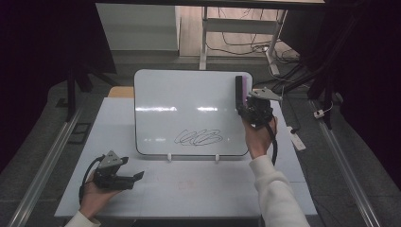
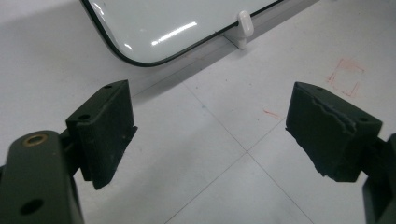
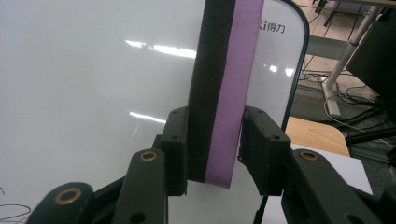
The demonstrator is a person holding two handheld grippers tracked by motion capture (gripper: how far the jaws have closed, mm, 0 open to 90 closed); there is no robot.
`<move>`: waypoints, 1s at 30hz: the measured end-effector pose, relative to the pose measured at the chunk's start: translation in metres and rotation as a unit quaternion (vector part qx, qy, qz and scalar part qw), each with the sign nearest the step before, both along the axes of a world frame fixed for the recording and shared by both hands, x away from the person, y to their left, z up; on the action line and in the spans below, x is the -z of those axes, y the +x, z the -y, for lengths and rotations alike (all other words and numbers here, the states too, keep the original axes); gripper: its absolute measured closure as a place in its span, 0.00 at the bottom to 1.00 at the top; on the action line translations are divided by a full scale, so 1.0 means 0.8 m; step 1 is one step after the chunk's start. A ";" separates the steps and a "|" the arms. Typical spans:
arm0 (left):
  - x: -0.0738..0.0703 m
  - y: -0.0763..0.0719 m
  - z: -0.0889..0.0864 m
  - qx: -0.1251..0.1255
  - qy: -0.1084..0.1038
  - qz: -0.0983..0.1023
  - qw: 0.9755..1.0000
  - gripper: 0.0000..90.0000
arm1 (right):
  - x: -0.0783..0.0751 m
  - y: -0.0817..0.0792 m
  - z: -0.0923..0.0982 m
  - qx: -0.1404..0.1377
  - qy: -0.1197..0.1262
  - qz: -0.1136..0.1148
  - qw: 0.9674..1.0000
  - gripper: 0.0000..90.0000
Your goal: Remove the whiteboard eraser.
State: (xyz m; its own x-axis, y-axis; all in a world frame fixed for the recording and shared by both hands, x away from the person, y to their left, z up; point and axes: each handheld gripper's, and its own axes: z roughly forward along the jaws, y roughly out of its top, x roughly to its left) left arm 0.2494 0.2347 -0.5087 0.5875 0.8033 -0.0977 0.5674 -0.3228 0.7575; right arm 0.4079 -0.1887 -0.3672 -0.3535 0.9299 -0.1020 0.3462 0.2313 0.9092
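Note:
A whiteboard [image 1: 189,99] stands tilted on two small white feet at the middle of the table, with a black scribble [image 1: 198,137] low on its face. My right gripper [image 1: 246,109] is at the board's upper right, shut on an eraser [image 3: 224,84] with a black felt side and a purple back; the eraser stands upright against the board [image 3: 84,84]. My left gripper [image 1: 137,177] rests open near the table's front left, its fingers [image 2: 105,130] wide apart over bare tabletop, with the board's lower corner [image 2: 140,51] ahead of it.
The white table [image 1: 156,189] carries a faint red square mark [image 2: 345,72] in front of the board. One board foot [image 2: 245,28] shows in the left gripper view. Behind the table are a desk frame and cables [image 1: 246,45] on the floor. Metal rails [image 1: 47,156] run along both sides.

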 end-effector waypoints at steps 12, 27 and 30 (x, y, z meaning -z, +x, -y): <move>0.001 0.000 -0.002 -0.001 0.000 -0.001 1.000 0.18 | 0.002 0.005 -0.005 0.012 -0.002 -0.003 1.000 0.69; 0.001 0.001 -0.003 -0.003 -0.001 -0.003 1.000 0.18 | -0.018 -0.028 0.004 -0.007 0.017 0.035 0.999 0.73; 0.001 0.001 -0.003 -0.004 -0.003 -0.004 1.000 0.18 | -0.011 -0.039 0.012 -0.016 0.025 0.032 0.999 0.73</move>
State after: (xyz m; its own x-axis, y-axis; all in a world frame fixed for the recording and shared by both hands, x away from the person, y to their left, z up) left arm 0.2503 0.2375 -0.5098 0.5804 0.8073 -0.1071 0.5763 -0.3142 0.7544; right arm 0.3767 -0.1984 -0.3587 -0.3781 0.9224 -0.0787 0.2803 0.1951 0.9399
